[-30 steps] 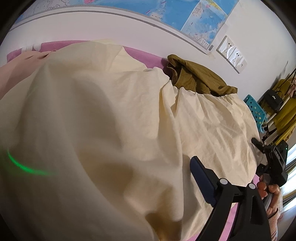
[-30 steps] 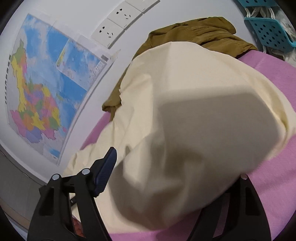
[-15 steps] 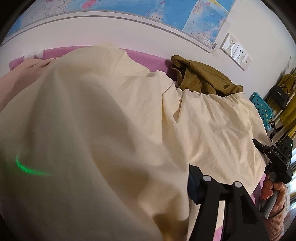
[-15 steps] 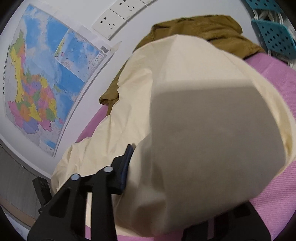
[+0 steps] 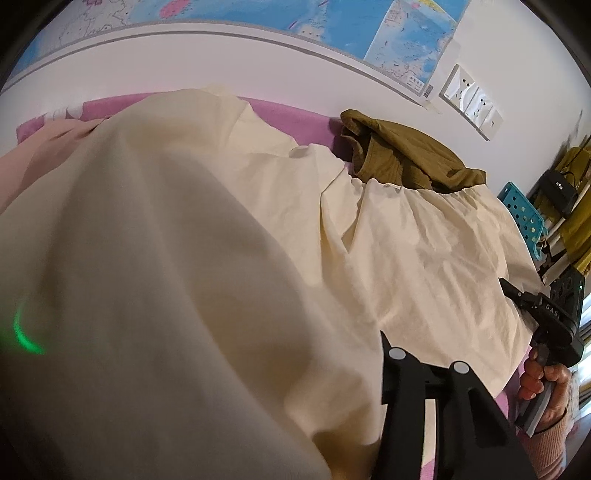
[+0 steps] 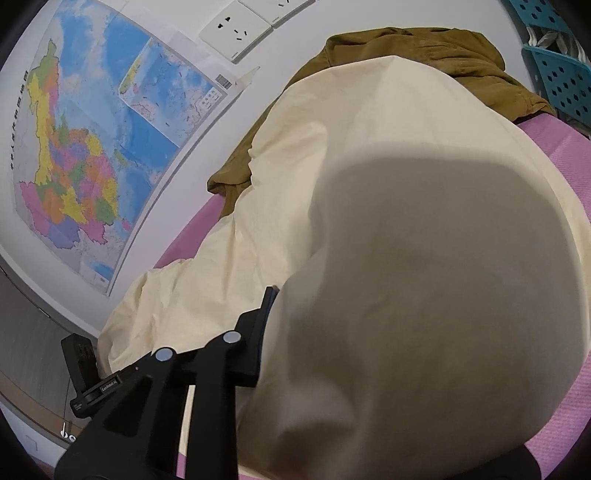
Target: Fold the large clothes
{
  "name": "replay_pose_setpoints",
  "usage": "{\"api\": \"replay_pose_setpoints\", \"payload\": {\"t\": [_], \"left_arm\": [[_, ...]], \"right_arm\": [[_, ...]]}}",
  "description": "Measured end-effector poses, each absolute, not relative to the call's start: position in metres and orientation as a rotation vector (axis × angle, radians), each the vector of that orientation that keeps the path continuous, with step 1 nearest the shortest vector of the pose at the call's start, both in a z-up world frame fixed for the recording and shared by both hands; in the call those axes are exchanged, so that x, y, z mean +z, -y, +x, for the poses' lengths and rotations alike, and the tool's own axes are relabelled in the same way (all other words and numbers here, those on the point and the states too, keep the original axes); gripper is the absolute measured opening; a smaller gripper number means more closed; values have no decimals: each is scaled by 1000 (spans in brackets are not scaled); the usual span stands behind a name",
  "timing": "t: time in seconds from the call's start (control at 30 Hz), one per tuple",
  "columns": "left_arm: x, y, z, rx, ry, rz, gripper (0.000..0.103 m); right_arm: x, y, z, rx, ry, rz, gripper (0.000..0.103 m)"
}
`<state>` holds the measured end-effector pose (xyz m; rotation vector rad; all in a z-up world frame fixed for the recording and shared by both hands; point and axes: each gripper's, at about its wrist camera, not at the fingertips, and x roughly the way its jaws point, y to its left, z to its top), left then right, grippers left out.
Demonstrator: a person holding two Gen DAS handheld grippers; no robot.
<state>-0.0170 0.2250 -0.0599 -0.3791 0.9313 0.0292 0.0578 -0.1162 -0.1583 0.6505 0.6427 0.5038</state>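
Note:
A large cream garment (image 5: pixel 424 251) lies spread over the pink bed (image 5: pixel 295 118) and billows up close to both cameras. My left gripper (image 5: pixel 295 350) is closing with a fold of this cloth between its jaws. Only its right finger (image 5: pixel 397 365) shows; the other is buried under cloth. My right gripper (image 6: pixel 306 306) is also closing on a cloth bulge, its left finger (image 6: pixel 264 325) against the fabric and its other finger hidden. In the left wrist view, the right gripper (image 5: pixel 517 295) sits at the garment's right edge, held by a hand (image 5: pixel 546 380).
An olive-brown garment (image 5: pixel 406 155) is heaped against the wall behind the cream one. A pale pink cloth (image 5: pixel 40 147) lies at the far left. A map (image 6: pixel 92 147) and sockets (image 6: pixel 236 29) hang on the wall. A teal perforated stool (image 5: pixel 524 218) stands past the bed's right end.
In both views the visible finger has slid inward toward the cloth, narrowing the jaws. The cream fabric has bunched up higher in front of the right camera.

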Motion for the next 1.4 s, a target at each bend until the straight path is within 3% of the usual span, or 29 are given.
{"api": "replay_pose_setpoints", "payload": {"t": [0.1, 0.17, 0.2, 0.33, 0.4, 0.57, 0.93, 1.1, 1.4], "left_arm": [[-63, -227, -14, 20, -935, -390, 53], [-63, -229, -14, 16, -936, -401, 50], [-62, -228, -14, 14, -935, -397, 49], [-53, -225, -15, 20, -923, -382, 32], [-45, -227, -17, 15, -911, -382, 28], [-13, -234, -20, -26, -885, -377, 22], [92, -280, -42, -4, -676, -327, 21], [129, -331, -51, 152, -601, -276, 21], [145, -448, -58, 477, -560, -230, 21]], "right_arm": [[-164, 116, 65, 526, -692, 689, 43], [-161, 110, 66, 532, -691, 644, 44], [-160, 108, 67, 533, -689, 625, 43], [-145, 109, 60, 557, -643, 609, 16], [-130, 109, 51, 582, -604, 602, 13], [-72, 99, 27, 643, -486, 546, 11], [42, 46, 18, 808, -260, 438, 11], [69, -14, 46, 904, -246, 412, 11], [87, -174, 104, 1081, -273, 337, 10]]}}
